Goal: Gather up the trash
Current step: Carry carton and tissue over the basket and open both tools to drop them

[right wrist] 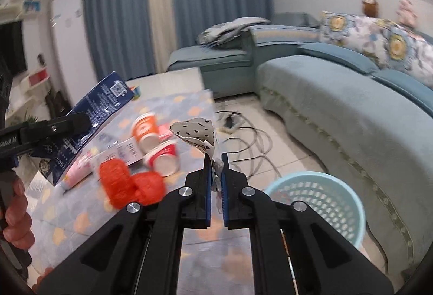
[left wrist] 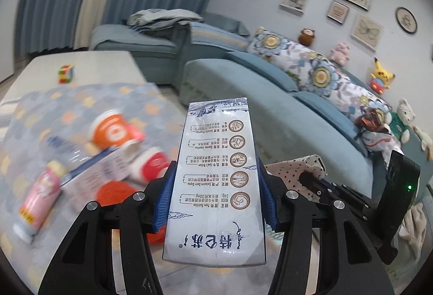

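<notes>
My left gripper [left wrist: 215, 173] is shut on a white and blue milk carton [left wrist: 216, 148], its blue pads [left wrist: 165, 194] pressing both sides, and holds it up above the table. The right wrist view shows that carton [right wrist: 102, 105] from its dark blue side, at the left. My right gripper [right wrist: 216, 162] is shut on a crumpled white paper with black spots [right wrist: 197, 132], which sticks up from the pinched jaws. The left wrist view has this spotted paper [left wrist: 289, 167] at the right. A light blue mesh basket [right wrist: 311, 174] stands on the floor, below and right of the right gripper.
On the patterned tablecloth [right wrist: 189, 102] lie an orange cup [right wrist: 144, 127], a red cup [right wrist: 165, 157], orange-red mesh pieces [right wrist: 127, 181], a pink tube [left wrist: 40, 194] and a flat box [right wrist: 121, 153]. A puzzle cube [left wrist: 66, 74] sits farther back. Cables [right wrist: 249, 138] cross the floor beside a blue sofa [right wrist: 338, 111].
</notes>
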Tool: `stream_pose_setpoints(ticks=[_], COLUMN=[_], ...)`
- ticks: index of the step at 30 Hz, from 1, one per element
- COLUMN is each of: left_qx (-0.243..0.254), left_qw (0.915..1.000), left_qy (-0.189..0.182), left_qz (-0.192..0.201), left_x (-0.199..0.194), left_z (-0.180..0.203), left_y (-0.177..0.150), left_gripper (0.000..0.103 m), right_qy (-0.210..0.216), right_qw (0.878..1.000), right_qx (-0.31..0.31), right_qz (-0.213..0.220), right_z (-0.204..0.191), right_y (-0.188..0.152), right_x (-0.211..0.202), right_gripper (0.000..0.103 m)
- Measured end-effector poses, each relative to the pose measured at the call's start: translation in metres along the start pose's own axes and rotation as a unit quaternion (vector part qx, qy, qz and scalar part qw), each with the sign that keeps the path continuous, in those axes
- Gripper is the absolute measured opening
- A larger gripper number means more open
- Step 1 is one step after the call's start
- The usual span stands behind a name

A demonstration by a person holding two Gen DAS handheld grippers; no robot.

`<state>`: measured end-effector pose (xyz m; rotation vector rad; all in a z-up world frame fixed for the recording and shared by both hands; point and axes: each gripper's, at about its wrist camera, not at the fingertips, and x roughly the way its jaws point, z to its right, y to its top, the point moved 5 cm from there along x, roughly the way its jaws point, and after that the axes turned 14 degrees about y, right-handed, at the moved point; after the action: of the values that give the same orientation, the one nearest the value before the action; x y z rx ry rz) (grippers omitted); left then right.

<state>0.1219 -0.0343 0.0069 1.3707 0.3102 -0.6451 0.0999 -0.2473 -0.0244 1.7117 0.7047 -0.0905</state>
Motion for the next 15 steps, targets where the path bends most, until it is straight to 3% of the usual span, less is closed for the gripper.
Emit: stream_pose_setpoints(ticks=[6, 9, 15], left_qx=[0.039, 0.053, 0.083], left_qw=[0.9986, 0.9972, 0.9923], left_qy=[-0.032, -0.044, -0.053], left_qz=[-0.012, -0.026, -0.075], left_x=[0.027, 0.049, 0.101], left_z=[0.072, 0.104, 0.145], left_y=[0.002, -0.003, -0.035], left_gripper=[0.052, 0.052, 0.052], right_qy=[-0.038, -0.047, -0.082], right_qw=[0.996, 0.991, 0.984], right_qx=[0.076, 0.124, 0.159], right_qz=[0.015, 0.009, -0.026], right_z=[0.070, 0.106, 0.139], right_y=[-0.006, -0.021, -0.057], right_x=[-0.031, -0.037, -0.026], right_gripper=[0.004, 0.004, 0.004])
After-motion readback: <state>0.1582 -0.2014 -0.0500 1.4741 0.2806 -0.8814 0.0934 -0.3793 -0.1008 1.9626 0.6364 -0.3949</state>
